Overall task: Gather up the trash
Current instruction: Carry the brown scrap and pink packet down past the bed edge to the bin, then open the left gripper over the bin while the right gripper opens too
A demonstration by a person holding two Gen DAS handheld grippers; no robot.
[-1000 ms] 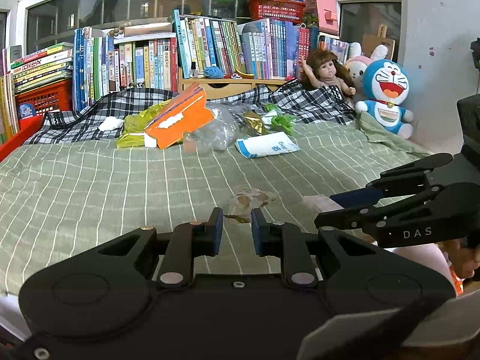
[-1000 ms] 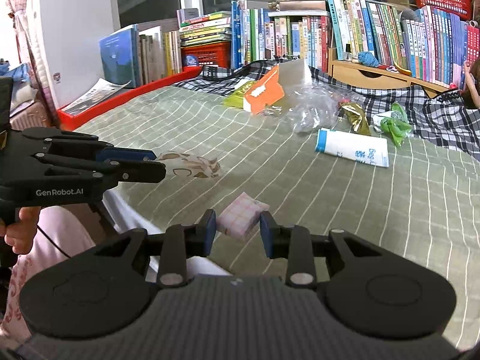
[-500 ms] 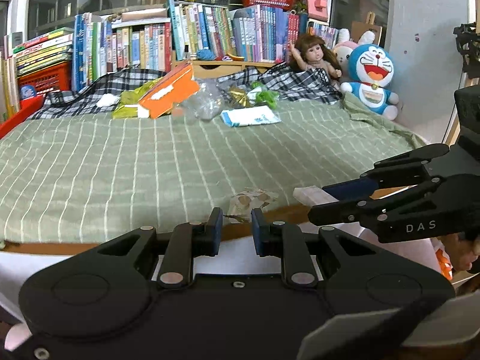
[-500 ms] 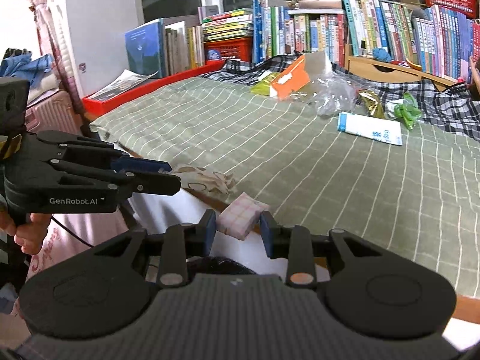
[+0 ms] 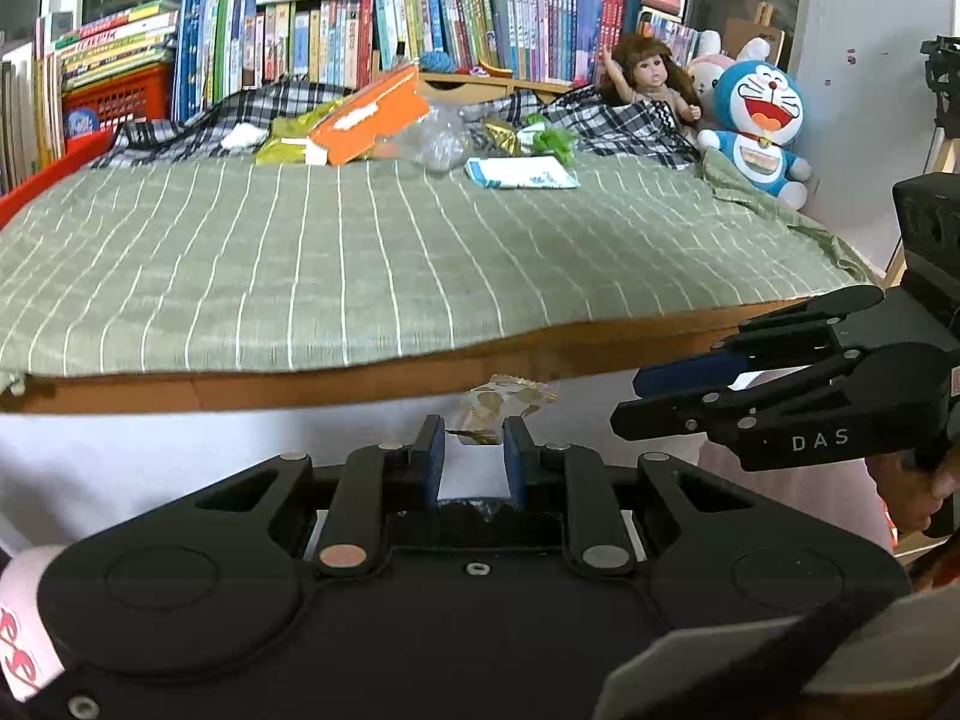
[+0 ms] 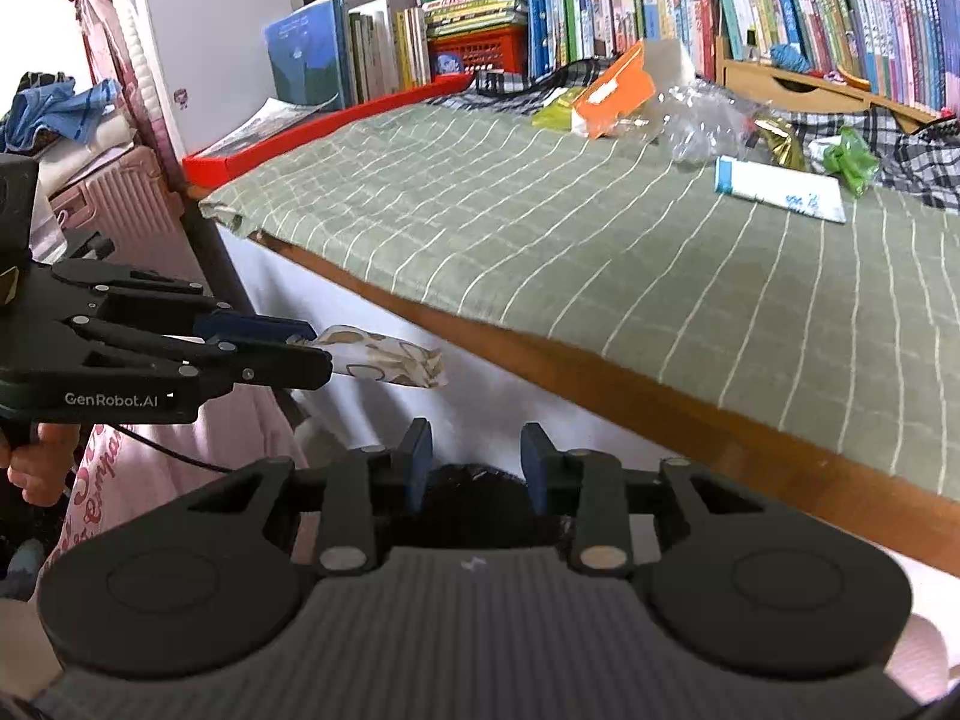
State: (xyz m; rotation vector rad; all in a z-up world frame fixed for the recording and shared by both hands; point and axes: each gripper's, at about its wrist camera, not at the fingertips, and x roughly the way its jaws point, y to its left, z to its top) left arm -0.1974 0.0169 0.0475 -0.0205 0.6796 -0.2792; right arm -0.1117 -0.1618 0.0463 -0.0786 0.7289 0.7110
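My left gripper is shut on the lower end of a clear wrapper with brown print, held in the air just past the bed's front edge. The right wrist view shows the same wrapper sticking out of the left gripper. My right gripper has its jaws opening with nothing between them, over a dark round shape below. More trash lies at the far side of the bed: an orange box, a clear plastic bag, a white and blue packet and a green wrapper.
The green striped bed cover ends at a wooden board with white sheet beneath. Books line the back wall. A doll and a blue plush toy sit at the far right. A red tray and a pink case stand left.
Both grippers drew back off the bed and sank below its edge. The pink checked packet that sat between the right jaws is gone, and those jaws stand wider.
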